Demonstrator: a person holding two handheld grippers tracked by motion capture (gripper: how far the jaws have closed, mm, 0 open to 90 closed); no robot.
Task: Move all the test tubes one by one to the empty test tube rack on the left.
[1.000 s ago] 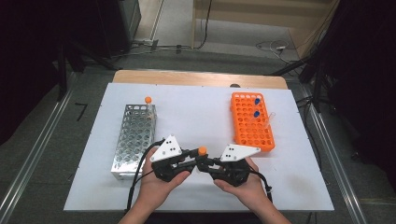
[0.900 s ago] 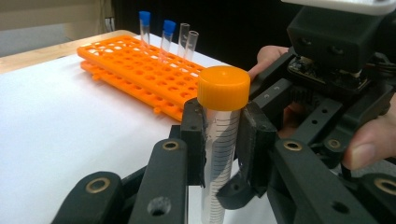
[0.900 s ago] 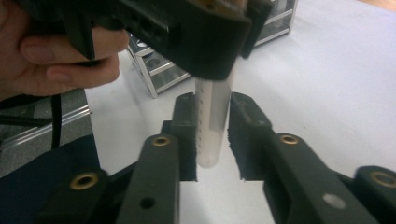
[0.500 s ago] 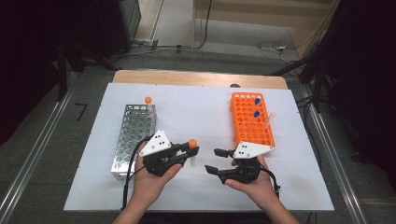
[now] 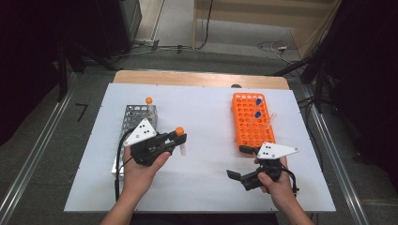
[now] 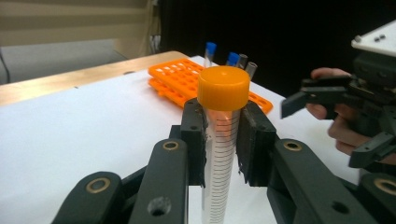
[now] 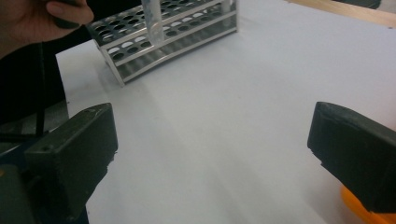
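White covering spans the bench [image 5: 206, 187], with dark floor around it; the left gripper [image 5: 174, 142] has its jaws clamped on a clear graduated plastic tube with an orange screw cap [image 6: 222, 116], held upright at seven o'clock, just beside the silver metal rack [image 5: 133, 117]; the right gripper [image 5: 240, 164], at five o'clock below the orange plastic rack [image 5: 246, 126], has just been opening, jaws wide with nothing between them.

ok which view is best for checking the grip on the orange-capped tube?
The left gripper view: the orange-capped tube stands close up, clamped just below its cap between the left gripper's jaws. The high view shows it small and partly covered by the gripper. The right gripper view shows a clear tube body near the metal rack.
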